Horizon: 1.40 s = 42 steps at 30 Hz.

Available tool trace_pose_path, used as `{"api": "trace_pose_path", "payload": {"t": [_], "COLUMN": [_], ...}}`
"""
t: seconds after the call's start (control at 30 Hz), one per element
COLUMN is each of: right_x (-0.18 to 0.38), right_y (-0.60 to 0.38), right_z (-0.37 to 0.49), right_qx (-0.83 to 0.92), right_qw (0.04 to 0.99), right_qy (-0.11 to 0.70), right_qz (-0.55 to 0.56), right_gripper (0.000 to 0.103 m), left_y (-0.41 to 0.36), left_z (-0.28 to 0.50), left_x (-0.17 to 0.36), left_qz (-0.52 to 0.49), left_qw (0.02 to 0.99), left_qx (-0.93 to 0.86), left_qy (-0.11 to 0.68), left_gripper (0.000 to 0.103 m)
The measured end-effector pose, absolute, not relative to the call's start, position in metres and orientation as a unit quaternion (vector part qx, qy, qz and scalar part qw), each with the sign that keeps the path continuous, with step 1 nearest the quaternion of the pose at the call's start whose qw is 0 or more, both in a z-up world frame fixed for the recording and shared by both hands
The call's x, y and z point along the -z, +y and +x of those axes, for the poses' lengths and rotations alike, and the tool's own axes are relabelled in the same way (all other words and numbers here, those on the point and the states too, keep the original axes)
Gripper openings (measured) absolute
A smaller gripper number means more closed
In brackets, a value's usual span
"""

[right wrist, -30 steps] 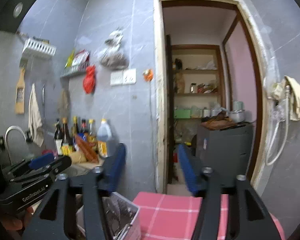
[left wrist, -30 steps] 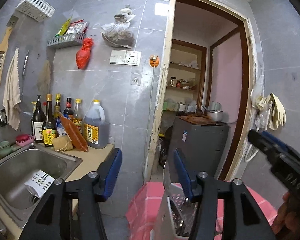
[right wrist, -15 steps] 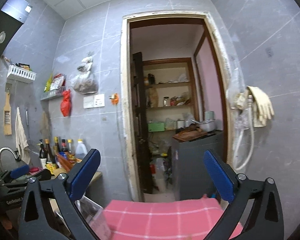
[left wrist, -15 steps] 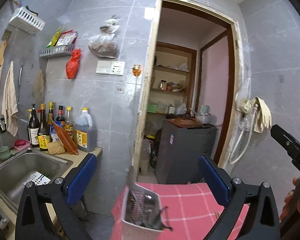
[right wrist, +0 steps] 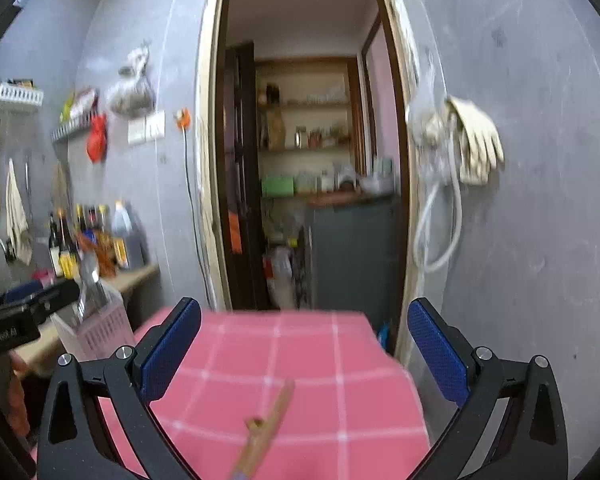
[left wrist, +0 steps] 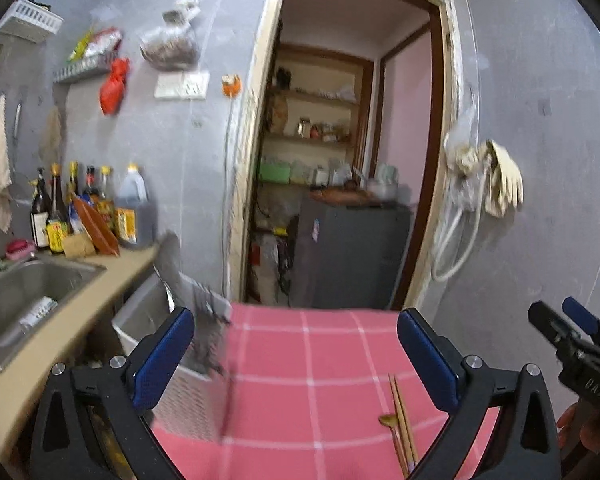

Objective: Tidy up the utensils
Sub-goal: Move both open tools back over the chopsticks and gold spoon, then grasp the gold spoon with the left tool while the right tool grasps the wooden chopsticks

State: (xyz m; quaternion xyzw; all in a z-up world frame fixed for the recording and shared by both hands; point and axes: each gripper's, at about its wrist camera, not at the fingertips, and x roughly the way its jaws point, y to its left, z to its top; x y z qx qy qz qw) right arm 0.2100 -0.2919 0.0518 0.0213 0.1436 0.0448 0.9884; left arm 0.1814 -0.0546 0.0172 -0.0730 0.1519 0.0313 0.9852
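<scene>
The step looks like the approach; both the left hand-held gripper (left wrist: 296, 354) and the right hand-held gripper (right wrist: 304, 354) have just spread wide and grip nothing; 2 slim wooden chopsticks (left wrist: 402, 420) lie on the pink checked cloth of the desk (left wrist: 300, 360); a perforated plastic basket (left wrist: 188, 380) stands left; next, I judge, closing on the thin sticks.

Soft indoor light, motion blur, fisheye warping

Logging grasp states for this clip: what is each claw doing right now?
Left claw: open, holding nothing, jaws just opened wide.
Right claw: open, holding nothing, jaws just opened wide.
</scene>
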Motion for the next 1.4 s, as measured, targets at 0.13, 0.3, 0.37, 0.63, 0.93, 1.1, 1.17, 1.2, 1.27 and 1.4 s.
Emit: {"api": "trace_pose_path", "payload": {"t": [0.13, 0.3, 0.37, 0.63, 0.93, 1.1, 1.17, 1.2, 1.27, 1.4], "right_x": [-0.023, 0.011, 0.022, 0.059, 0.081, 0.089, 0.093, 0.095, 0.100, 0.108], "right_y": [-0.311, -0.326, -0.330, -0.337, -0.324, -0.317, -0.313, -0.311, -0.308, -0.303], "right_z": [0.223, 0.234, 0.239, 0.255, 0.272, 0.285, 0.290, 0.293, 0.301, 0.310], "right_qx": [-0.056, -0.071, -0.080, -0.115, -0.144, -0.163, -0.170, -0.173, -0.182, -0.191], "right_qw": [0.980, 0.971, 0.967, 0.952, 0.936, 0.923, 0.917, 0.915, 0.908, 0.899], "right_qy": [0.190, 0.226, 0.239, 0.277, 0.314, 0.342, 0.354, 0.359, 0.372, 0.388], "right_qz": [0.021, 0.030, 0.033, 0.065, 0.067, 0.071, 0.070, 0.069, 0.068, 0.074], "right_gripper": [0.102, 0.102, 0.102, 0.102, 0.079, 0.062, 0.054, 0.051, 0.046, 0.041], "left_y": [-0.071, -0.087, -0.092, -0.103, -0.113, -0.111, -0.112, -0.114, -0.118, -0.123], "left_z": [0.191, 0.205, 0.211, 0.232, 0.251, 0.262, 0.267, 0.270, 0.274, 0.278], "left_x": [0.005, 0.033, 0.043, 0.088, 0.116, 0.131, 0.136, 0.137, 0.140, 0.142], "left_qz": [-0.073, -0.068, -0.067, -0.070, -0.073, -0.103, -0.111, -0.111, -0.109, -0.100], "left_qw": [0.981, 0.974, 0.970, 0.947, 0.922, 0.899, 0.890, 0.887, 0.882, 0.879], "left_qx": [-0.025, -0.016, -0.009, 0.033, 0.085, 0.136, 0.152, 0.157, 0.166, 0.171], "left_qy": [0.178, 0.216, 0.233, 0.311, 0.370, 0.404, 0.414, 0.419, 0.427, 0.434], "left_gripper": [0.102, 0.102, 0.102, 0.102, 0.070, 0.049, 0.043, 0.038, 0.035, 0.032]}}
